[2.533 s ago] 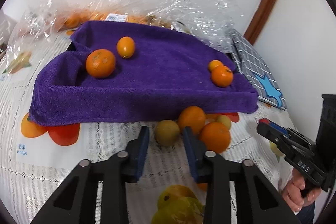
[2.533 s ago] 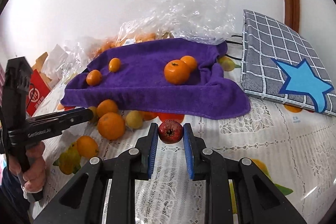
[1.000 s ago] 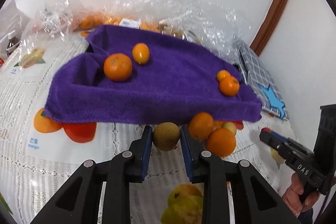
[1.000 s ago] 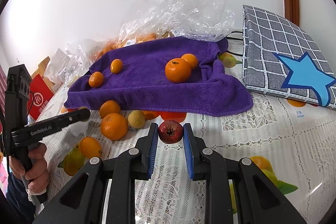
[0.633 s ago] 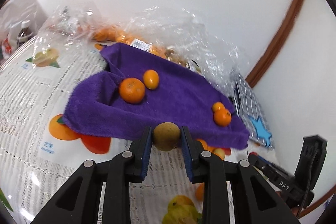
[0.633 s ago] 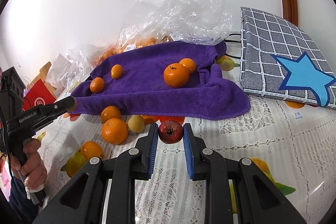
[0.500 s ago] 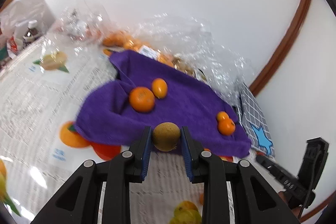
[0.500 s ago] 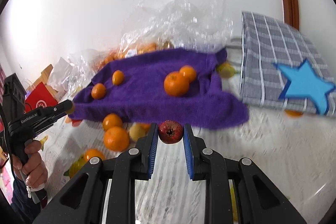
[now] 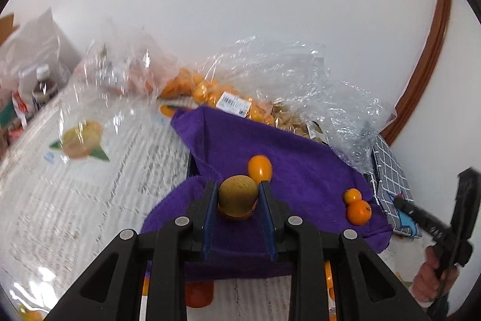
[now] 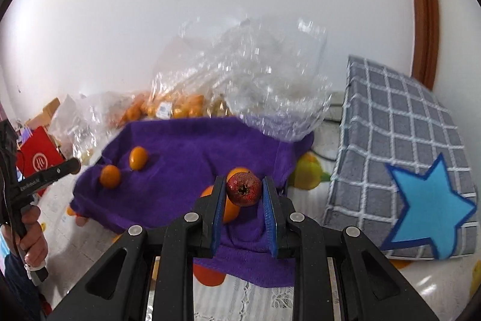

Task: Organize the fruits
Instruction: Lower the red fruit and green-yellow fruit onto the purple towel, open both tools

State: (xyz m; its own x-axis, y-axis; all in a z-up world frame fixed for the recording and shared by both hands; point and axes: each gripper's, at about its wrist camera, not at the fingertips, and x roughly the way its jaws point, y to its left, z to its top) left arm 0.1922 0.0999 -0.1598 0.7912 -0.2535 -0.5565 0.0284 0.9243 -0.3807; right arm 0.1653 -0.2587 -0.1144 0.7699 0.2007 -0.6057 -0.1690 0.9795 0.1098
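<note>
My left gripper (image 9: 237,199) is shut on a round yellow-brown fruit (image 9: 237,195) and holds it above the near left part of the purple towel (image 9: 288,170). An orange shows just behind and under the held fruit, and a small oval orange (image 9: 260,167) lies beyond it. Two oranges (image 9: 357,208) lie at the towel's right side. My right gripper (image 10: 244,196) is shut on a dark red fruit (image 10: 244,188) above the towel's (image 10: 180,158) near right part, over two oranges (image 10: 230,208). Two small oranges (image 10: 123,169) lie at its left.
Crinkled clear plastic bags (image 9: 288,86) holding several oranges sit behind the towel. A grey checked cushion with a blue star (image 10: 412,179) lies to the right. The white lace tablecloth (image 9: 75,176) has printed fruit pictures. A red box (image 10: 39,161) stands at far left.
Both grippers have lifted their fruits off the tablecloth and moved forward over the purple towel. The loose oranges in front of the towel have dropped out of view below.
</note>
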